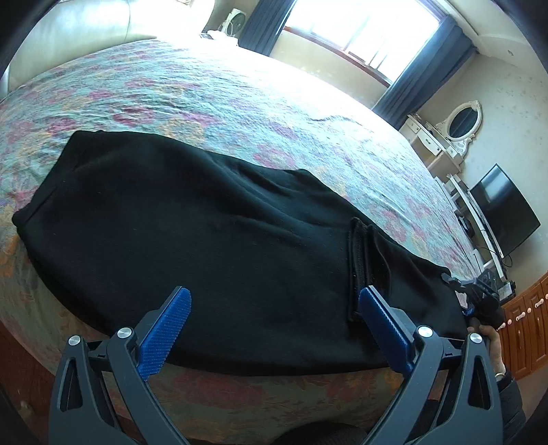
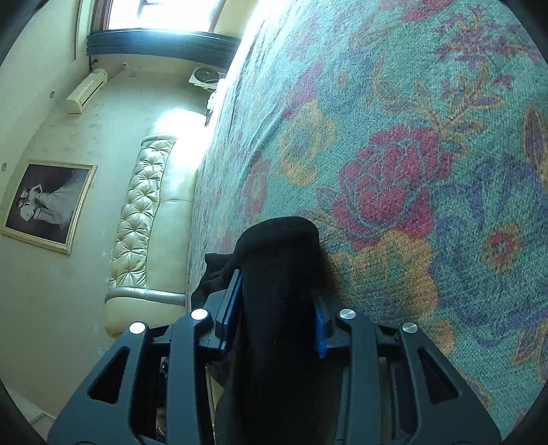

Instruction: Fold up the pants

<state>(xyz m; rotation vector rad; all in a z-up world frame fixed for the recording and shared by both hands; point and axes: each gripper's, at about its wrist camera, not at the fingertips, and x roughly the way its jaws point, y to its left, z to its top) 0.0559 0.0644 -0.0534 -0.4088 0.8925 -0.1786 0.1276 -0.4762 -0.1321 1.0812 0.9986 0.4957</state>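
Note:
Black pants (image 1: pixel 191 219) lie across the flowered bedspread (image 1: pixel 239 89) near the bed's front edge, with a folded hem or waistband seam toward the right. My left gripper (image 1: pixel 274 294) hovers open above their near edge, its blue pads (image 1: pixel 167 332) wide apart and touching nothing. At the pants' right end a hand carries my right gripper (image 1: pixel 476 294). In the right wrist view that gripper (image 2: pixel 277 287) is shut on a thick bunch of the black pants (image 2: pixel 277 246), held just over the bedspread (image 2: pixel 411 137). The fabric covers most of both pads.
A padded cream headboard (image 2: pixel 144 212) closes the bed's far end. A curtained window (image 1: pixel 359 30), a white dressing table with an oval mirror (image 1: pixel 462 119), a dark TV (image 1: pixel 503 208) and wooden drawers (image 1: pixel 527 325) line the right side. A framed picture (image 2: pixel 48 205) hangs on the wall.

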